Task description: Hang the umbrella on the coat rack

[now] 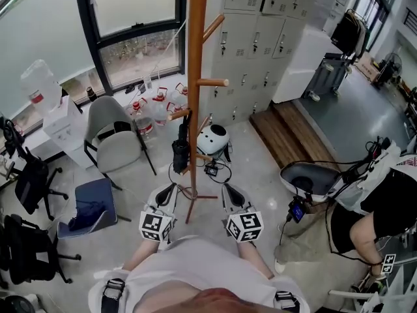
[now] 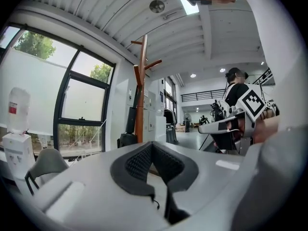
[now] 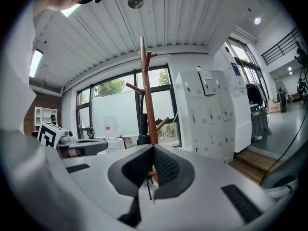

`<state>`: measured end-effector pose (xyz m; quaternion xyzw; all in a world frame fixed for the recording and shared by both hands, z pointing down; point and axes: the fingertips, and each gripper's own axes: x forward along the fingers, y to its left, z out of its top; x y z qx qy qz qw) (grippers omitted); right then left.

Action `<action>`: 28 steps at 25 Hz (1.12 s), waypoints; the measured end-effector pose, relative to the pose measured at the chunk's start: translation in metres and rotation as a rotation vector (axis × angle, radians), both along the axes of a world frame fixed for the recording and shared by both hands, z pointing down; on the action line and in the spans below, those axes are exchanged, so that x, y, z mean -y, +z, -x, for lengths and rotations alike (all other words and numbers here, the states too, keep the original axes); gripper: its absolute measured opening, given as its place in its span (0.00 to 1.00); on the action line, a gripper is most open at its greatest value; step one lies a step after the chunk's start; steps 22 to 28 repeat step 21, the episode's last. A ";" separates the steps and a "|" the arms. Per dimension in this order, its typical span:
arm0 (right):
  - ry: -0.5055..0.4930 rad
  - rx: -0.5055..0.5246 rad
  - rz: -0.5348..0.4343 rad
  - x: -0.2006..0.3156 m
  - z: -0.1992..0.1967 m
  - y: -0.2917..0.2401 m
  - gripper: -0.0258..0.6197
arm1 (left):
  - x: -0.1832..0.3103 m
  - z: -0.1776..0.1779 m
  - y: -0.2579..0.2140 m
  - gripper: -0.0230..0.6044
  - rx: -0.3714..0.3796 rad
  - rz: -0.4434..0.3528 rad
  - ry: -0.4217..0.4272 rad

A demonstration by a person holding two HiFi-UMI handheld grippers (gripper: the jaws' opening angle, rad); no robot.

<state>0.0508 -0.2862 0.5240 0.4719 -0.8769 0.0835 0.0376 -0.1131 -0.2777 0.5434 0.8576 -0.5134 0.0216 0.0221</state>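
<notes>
A tall wooden coat rack [image 1: 195, 77] stands on the floor straight ahead of me. A black folded umbrella [image 1: 180, 147] hangs from one of its low pegs, close to the pole. Both grippers sit near my body, short of the rack's base and apart from the umbrella. The left gripper [image 1: 171, 191] is shut with nothing between its pads; its own view shows the rack [image 2: 140, 95] and the dark umbrella [image 2: 130, 121] beyond the closed jaws. The right gripper [image 1: 229, 191] is shut and empty too, with the rack [image 3: 147, 95] straight ahead in its view.
A grey chair [image 1: 114, 135] and several water bottles [image 1: 146, 113] stand left of the rack. A white helmet [image 1: 212, 139] and cables lie behind its base. Grey lockers [image 1: 254, 31] line the back wall. Black office chairs [image 1: 32, 181] stand at the left, and a seated person [image 1: 378, 201] is at the right.
</notes>
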 end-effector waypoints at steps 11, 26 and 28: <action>-0.011 0.015 -0.003 -0.004 0.004 -0.002 0.05 | 0.000 0.005 0.001 0.05 -0.022 0.018 0.005; -0.014 0.015 -0.001 -0.006 0.002 -0.003 0.05 | -0.001 0.003 0.004 0.05 -0.017 0.023 -0.009; -0.014 0.015 -0.001 -0.006 0.002 -0.003 0.05 | -0.001 0.003 0.004 0.05 -0.017 0.023 -0.009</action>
